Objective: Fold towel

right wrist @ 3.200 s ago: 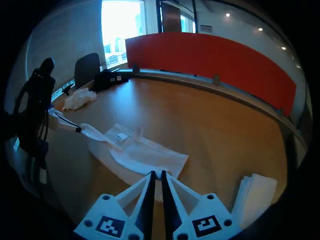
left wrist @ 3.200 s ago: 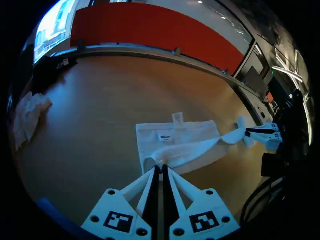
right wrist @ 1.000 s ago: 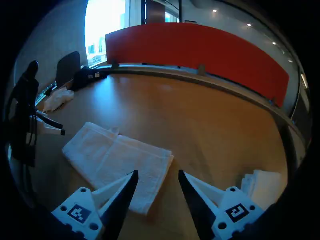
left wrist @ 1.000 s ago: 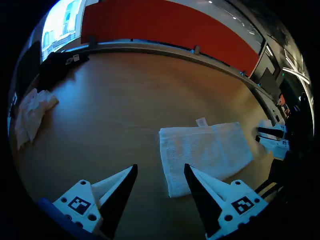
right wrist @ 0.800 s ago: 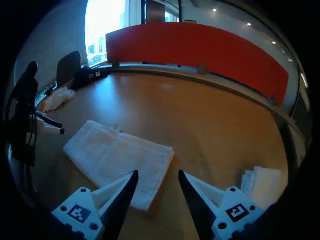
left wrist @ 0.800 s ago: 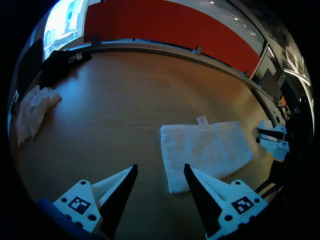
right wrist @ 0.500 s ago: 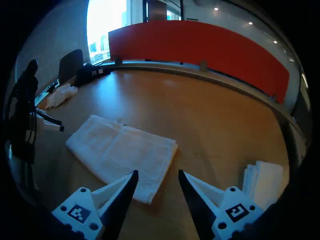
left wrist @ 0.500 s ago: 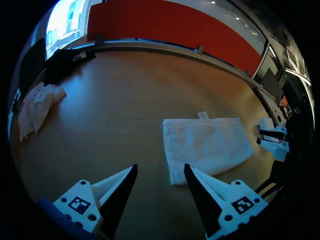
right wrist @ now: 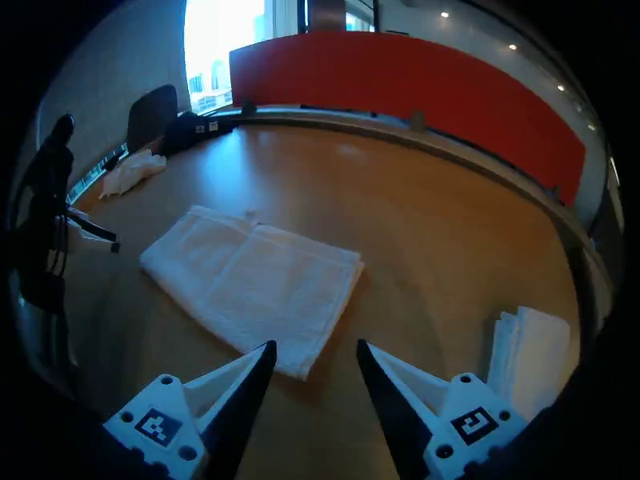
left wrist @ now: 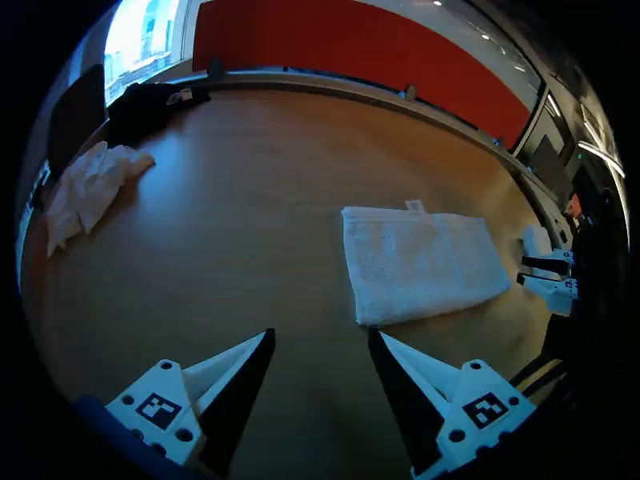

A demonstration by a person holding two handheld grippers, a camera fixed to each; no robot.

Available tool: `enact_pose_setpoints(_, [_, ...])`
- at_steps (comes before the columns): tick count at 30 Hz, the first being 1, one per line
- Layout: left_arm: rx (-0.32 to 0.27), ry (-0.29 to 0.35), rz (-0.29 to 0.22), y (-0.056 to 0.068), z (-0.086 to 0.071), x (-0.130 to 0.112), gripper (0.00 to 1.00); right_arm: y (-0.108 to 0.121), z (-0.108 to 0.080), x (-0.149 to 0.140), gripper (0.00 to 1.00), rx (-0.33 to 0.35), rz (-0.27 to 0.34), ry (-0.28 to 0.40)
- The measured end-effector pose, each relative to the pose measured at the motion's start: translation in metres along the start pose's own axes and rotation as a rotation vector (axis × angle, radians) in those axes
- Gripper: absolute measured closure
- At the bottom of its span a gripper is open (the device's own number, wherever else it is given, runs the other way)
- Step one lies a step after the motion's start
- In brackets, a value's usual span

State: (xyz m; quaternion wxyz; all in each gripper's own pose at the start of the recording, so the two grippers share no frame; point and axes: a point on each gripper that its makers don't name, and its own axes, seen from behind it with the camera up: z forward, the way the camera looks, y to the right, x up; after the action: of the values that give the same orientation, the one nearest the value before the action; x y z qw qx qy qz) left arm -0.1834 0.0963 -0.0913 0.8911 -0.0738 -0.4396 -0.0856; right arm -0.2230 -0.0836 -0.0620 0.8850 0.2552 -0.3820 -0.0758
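Towel [left wrist: 420,260]: folded to a flat rectangle, lying on the wooden table [left wrist: 240,176]. A small tag [left wrist: 414,205] sticks out from its far long edge.

Left gripper view: the towel's long axis runs across the view, left to right. One short end lies ahead and slightly right of the left gripper [left wrist: 320,336]; the other short end points at the right gripper [left wrist: 550,274], seen at the far right just beyond that end.

Right gripper view: the long axis runs on a diagonal, far-left to near-right. The near corner sits just ahead of the right gripper's fingertips, slightly left of centre. The far-left end points toward the left gripper, seen at the left edge of the view.

Left gripper: jaws spread wide, nothing between them, off the towel.
Right gripper: jaws spread wide, nothing held; I cannot tell whether the fingertips touch the cloth.

Elsewhere on the table: crumpled cloth [left wrist: 88,188] well apart to the left, a stack of folded towels [right wrist: 528,356] at the right edge. A red partition [left wrist: 360,40] stands along the far side.
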Motion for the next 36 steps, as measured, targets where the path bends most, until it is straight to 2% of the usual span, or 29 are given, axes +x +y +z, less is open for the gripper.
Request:
enact_pose_setpoints(4, [0.010, -0.006, -0.008, -0.005, -0.003, -0.006, 0.15, -0.002, 0.000, -0.007, 0.24, 0.017, -0.029, -0.018])
enact_pose_setpoints(11, [0.018, -0.005, -0.017, -0.009, -0.007, -0.009, 0.14, -0.007, 0.000, -0.022, 0.34, 0.061, -0.101, -0.060])
enact_pose_setpoints(15, [0.021, -0.004, -0.021, -0.011, -0.009, -0.011, 0.15, -0.008, 0.002, -0.027, 0.36, 0.078, -0.132, -0.078])
enact_pose_setpoints(19, [0.024, -0.004, -0.024, -0.014, -0.010, -0.012, 0.14, -0.007, 0.003, -0.029, 0.37, 0.088, -0.152, -0.091])
enact_pose_setpoints(23, [0.024, -0.003, -0.025, -0.015, -0.012, -0.013, 0.15, -0.006, 0.006, -0.032, 0.44, 0.097, -0.165, -0.106])
enact_pose_setpoints(29, [0.026, -0.003, -0.025, -0.016, -0.014, -0.016, 0.15, -0.007, 0.010, -0.036, 0.47, 0.108, -0.164, -0.127])
enact_pose_setpoints(31, [0.026, -0.004, -0.027, -0.017, -0.014, -0.016, 0.14, -0.007, 0.011, -0.037, 0.53, 0.111, -0.165, -0.130])
enact_pose_setpoints(36, [0.026, -0.004, -0.029, -0.018, -0.016, -0.017, 0.14, -0.007, 0.013, -0.038, 0.83, 0.108, -0.169, -0.138])
